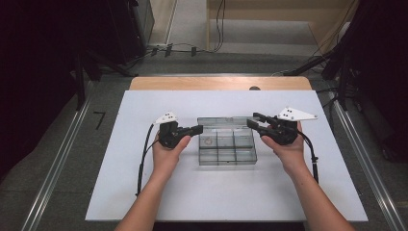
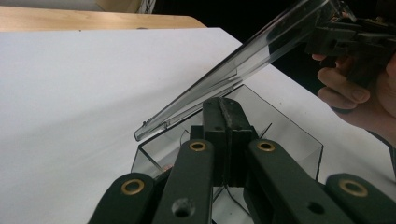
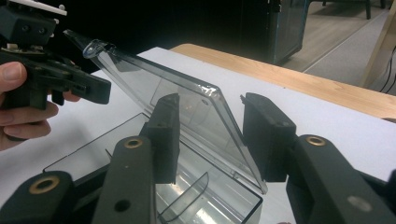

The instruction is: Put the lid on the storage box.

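At frame centre, on the white rectangular table sheet (image 1: 144,183), I see the clear plastic compartment box (image 1: 227,153), its transparent lid (image 3: 187,112) raised at a slant. My left gripper (image 1: 195,129) is clamped on the box's edge; my right gripper (image 1: 255,120) has its jaws apart astride the lid.

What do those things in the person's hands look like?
Each tool, left and right, is black with two long jaws held by brass-ringed pins. A pale three-cornered plate with small dark dots sits on top, and a black cable trails behind. Both forearms are bare, no sleeves.
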The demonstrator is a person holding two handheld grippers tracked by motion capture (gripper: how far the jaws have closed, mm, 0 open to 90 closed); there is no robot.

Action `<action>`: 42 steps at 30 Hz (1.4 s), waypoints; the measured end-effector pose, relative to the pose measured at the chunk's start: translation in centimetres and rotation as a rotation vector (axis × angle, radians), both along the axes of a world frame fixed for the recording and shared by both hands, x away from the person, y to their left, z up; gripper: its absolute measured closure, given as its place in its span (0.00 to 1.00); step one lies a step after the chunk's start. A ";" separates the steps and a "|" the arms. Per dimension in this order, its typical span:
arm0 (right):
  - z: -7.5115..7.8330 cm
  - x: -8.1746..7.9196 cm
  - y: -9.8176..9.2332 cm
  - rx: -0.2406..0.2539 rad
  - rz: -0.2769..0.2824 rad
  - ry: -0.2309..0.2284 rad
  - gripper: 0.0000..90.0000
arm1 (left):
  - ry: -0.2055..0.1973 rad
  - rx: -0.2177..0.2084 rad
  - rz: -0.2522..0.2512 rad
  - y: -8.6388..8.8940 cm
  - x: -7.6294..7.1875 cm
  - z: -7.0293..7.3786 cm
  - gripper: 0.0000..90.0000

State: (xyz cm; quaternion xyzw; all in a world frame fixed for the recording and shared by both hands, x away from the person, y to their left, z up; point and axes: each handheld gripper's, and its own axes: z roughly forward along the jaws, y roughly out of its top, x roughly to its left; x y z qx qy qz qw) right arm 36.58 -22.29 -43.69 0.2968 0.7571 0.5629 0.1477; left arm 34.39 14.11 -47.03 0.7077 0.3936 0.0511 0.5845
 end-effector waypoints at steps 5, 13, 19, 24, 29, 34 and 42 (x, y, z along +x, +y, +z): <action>-0.1 -0.3 -0.1 -0.017 -0.008 -0.005 0.55 | 0.000 -0.005 0.001 0.0 0.0 -0.1 1.00; -0.4 -0.6 -0.9 -0.002 -0.004 0.001 0.46 | 0.005 -0.005 0.000 -0.1 -0.1 -0.4 1.00; -0.5 -1.0 -1.4 0.004 0.017 0.021 0.43 | 0.003 -0.005 0.003 0.0 -0.2 -0.4 1.00; -1.0 -1.2 -2.2 -0.004 0.001 0.042 0.44 | 0.002 -0.007 0.002 0.0 -0.2 -0.3 1.00; -1.7 -1.2 -2.8 0.012 -0.033 0.087 0.58 | 0.001 -0.008 0.003 0.0 -0.3 -0.3 1.00; -2.4 -1.3 -2.8 0.021 -0.030 0.140 0.85 | -0.003 -0.005 0.001 -0.1 -0.3 -0.3 1.00; -2.7 -1.2 -2.1 0.005 -0.012 0.181 0.98 | 0.001 -0.009 0.000 -0.1 -0.6 -0.6 1.00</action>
